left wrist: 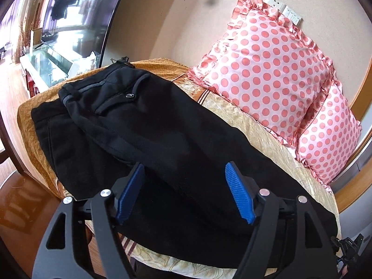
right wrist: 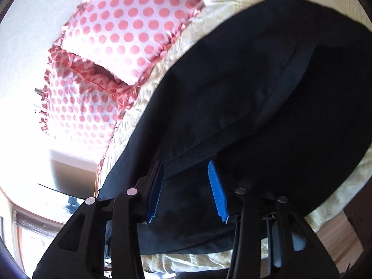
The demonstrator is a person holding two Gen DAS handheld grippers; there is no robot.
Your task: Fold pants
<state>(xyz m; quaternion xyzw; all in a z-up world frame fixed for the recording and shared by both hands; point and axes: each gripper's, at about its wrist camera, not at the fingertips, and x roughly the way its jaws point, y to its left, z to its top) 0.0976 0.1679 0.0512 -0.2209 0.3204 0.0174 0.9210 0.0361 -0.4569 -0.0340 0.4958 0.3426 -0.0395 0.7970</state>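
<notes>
Black pants (left wrist: 162,127) lie lengthwise on the golden bedspread (left wrist: 255,130), one leg laid over the other. The waistband with a buttoned back pocket (left wrist: 129,95) is at the far left end. My left gripper (left wrist: 184,166) hovers over the middle of the legs, its blue pads (left wrist: 130,193) wide apart with nothing gripped. In the right wrist view the pants (right wrist: 255,81) fill the frame. My right gripper (right wrist: 184,162) is open low over the leg end. A fold edge of the fabric runs between its pads (right wrist: 217,190), which do not press on it.
Two pink polka-dot pillows (left wrist: 267,65) lean on the wall along the bed's far side, also seen as pillows (right wrist: 130,23). A dark screen (left wrist: 76,11) and a glass cabinet (left wrist: 46,62) stand beyond the waistband end. Wooden floor (left wrist: 18,197) lies to the near left.
</notes>
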